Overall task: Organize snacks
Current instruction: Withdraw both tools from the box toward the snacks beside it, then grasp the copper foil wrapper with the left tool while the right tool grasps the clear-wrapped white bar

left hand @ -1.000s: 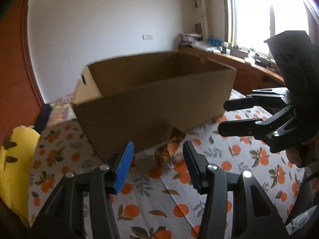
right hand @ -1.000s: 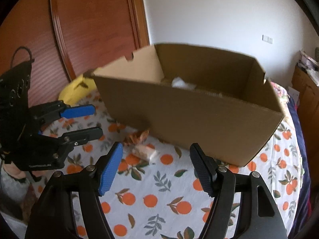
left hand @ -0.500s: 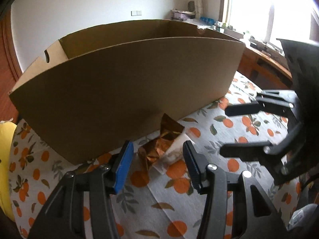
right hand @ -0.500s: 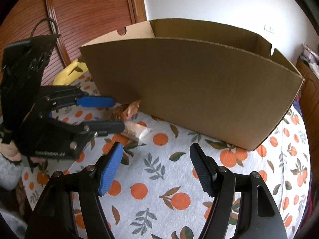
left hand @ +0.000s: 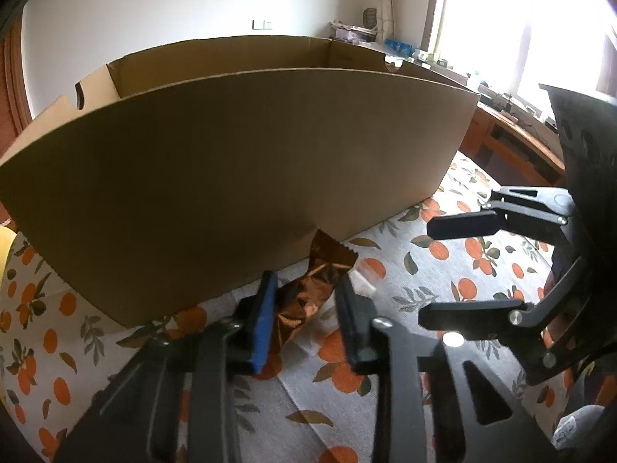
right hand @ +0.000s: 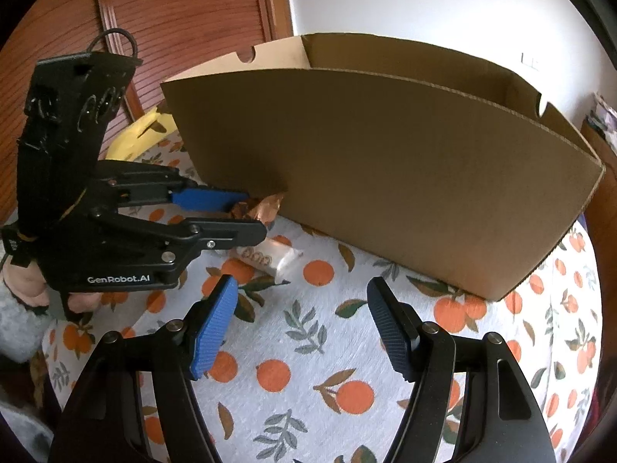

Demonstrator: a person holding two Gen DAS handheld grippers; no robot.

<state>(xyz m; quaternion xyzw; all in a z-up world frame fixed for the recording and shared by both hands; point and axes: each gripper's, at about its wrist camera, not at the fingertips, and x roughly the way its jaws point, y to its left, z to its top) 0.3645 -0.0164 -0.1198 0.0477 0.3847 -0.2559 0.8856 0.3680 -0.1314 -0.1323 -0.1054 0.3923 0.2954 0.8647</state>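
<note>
A shiny copper-brown snack wrapper point(left hand: 308, 293) lies on the orange-print cloth against the front wall of a large open cardboard box point(left hand: 239, 177). My left gripper point(left hand: 306, 301) is open, its fingers on either side of the wrapper. The wrapper also shows in the right wrist view point(right hand: 258, 208), between the left gripper's fingertips point(right hand: 250, 214). A clear-wrapped snack point(right hand: 266, 256) lies just beside it, also visible past the left gripper point(left hand: 362, 281). My right gripper point(right hand: 300, 305) is open and empty over the cloth, short of the box point(right hand: 385, 177).
The cloth with orange fruit print point(right hand: 308, 366) covers the whole surface. A yellow cushion point(right hand: 139, 135) lies left of the box, before a red-brown wooden door point(right hand: 173, 19). A wooden desk under a window point(left hand: 513, 131) stands behind the box on the right.
Both grippers have come lower and closer to the box. The left gripper has moved forward so its fingers now flank the copper wrapper. The right gripper stays open.
</note>
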